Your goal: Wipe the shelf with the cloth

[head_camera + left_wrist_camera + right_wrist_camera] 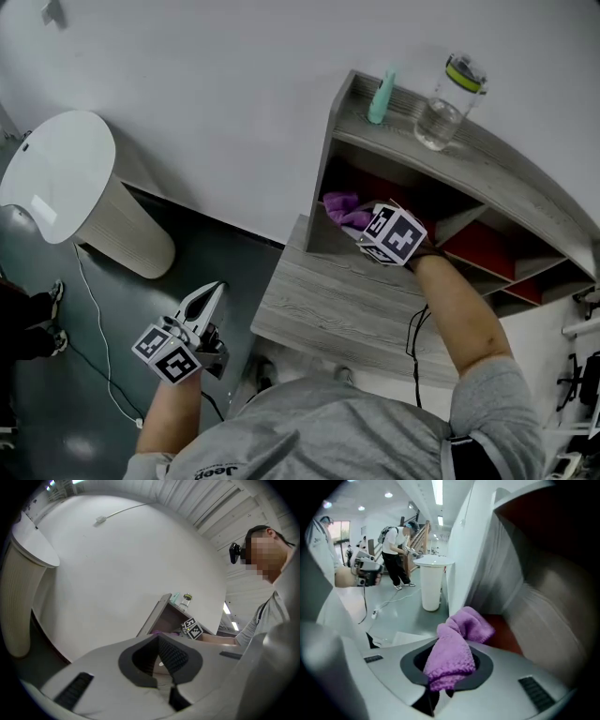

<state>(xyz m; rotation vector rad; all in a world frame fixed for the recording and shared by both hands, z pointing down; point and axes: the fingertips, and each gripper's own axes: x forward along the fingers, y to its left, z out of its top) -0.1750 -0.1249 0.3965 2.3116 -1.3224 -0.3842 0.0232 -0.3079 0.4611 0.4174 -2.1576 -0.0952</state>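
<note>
Jaws of the right gripper [449, 667] were clamped on a purple cloth [457, 641], held inside the grey wooden shelf [511, 183], at the end compartment by its side wall. The left gripper [211, 298] hung closed and empty over the dark floor [94, 328]. The person's grey shirt [309, 436] read "Jeep".

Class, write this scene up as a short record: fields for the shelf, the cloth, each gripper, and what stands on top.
shelf: grey wood, red inside
cloth: purple, bunched
right gripper: shut on cloth, in upper left compartment
left gripper: shut, empty, away from shelf
on top: clear bottle, teal container
</note>
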